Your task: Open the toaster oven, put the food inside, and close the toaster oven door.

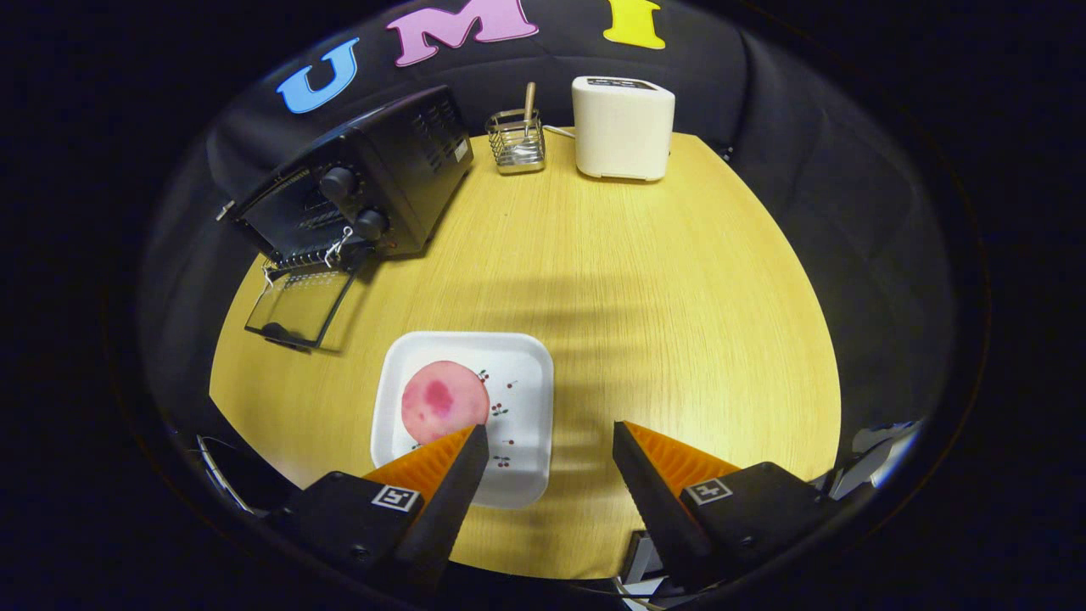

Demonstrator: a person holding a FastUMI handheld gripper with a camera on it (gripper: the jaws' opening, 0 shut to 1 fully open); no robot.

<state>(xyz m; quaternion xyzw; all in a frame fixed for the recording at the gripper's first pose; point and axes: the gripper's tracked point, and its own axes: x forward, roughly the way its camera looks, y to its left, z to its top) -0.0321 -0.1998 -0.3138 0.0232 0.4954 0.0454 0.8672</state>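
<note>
I hold my gripper [550,443] wide open over the plate [530,399], its pink food [441,400] nearby, the oven [356,187] door [299,304] down beyond.

Pink food [444,401], white plate [526,365], black toaster oven [399,170].

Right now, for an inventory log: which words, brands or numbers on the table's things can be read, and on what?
Black toaster oven: white sticker on its side, too small to read.
White plastic toaster: dark top panel, blurred.
White square plate: red prints, no words.
Gripper: jaws open over the plate; square markers, no words.
</note>
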